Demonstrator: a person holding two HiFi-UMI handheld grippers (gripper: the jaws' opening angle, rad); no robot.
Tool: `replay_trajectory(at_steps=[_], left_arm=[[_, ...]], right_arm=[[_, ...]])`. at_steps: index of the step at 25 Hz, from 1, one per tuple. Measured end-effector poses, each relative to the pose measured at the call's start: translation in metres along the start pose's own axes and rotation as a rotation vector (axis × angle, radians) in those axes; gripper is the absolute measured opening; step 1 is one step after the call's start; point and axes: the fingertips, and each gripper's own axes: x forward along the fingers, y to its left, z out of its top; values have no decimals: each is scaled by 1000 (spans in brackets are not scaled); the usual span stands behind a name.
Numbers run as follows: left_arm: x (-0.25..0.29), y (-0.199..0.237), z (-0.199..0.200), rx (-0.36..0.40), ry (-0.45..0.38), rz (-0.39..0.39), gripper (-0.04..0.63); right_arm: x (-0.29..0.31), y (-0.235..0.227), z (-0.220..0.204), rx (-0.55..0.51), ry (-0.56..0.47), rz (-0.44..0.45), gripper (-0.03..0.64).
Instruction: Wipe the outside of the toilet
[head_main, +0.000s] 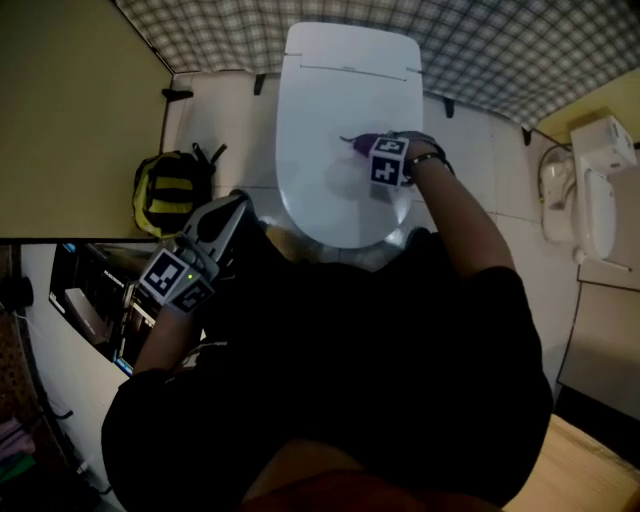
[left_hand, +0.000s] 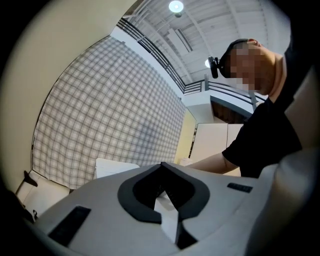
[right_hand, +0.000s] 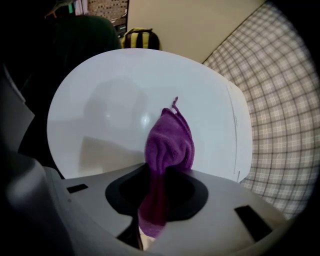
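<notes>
Seen from above, a white toilet (head_main: 345, 130) stands in the middle of the far part of the scene with its lid closed, backed by a grey checked wall covering (head_main: 500, 50). The person, in a black top, leans over its near edge. The right gripper (head_main: 375, 150) reaches out over the right side of the lid, its jaws pinching a purple cloth (right_hand: 169, 142). The bunched free end of the cloth sticks out past the jaws and lies against the smooth white lid, with a thin loop of thread at its tip. The left gripper (head_main: 228, 212) is held off to the left of the toilet, near the person's body, clear of the bowl. It points upward, its jaws pressed together with nothing between them. Just beyond it, a yellow and black backpack (head_main: 170, 190) sits on the pale floor by the left wall.
</notes>
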Motion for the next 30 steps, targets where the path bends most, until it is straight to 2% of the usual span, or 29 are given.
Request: replay_trajectory(at_steps=[7,11,15,19,20,22,26,30], left_arm=[[-6,-59,4,44,-46,-92,-8],[-7,-86,9,65,-62,-154,-8],[-13,-98,14,43,-54,-175,-8],[-21,-100,13,43,-53,-159,-8],[-23,-97,12,42,-49,-147,-8],[-26,-85,9,31,-41,-119,-8],[-26,-55,6,11,-43,-64,-8],[-14,-27,1,4,-30,-24,-8]], right_arm=[[-41,148,4,-182,48,126,86],[-55,198,5,-227,46,140,87],[-62,218,6,-182,14,199,89],[-62,234,1,-115,-74,322,92],[-62,226,-1,-87,-102,325,92],[-63,189,-5,0,-158,279,94],[-62,70,-26,178,-231,40,94],[-47,-34,-60,268,-178,-145,94]])
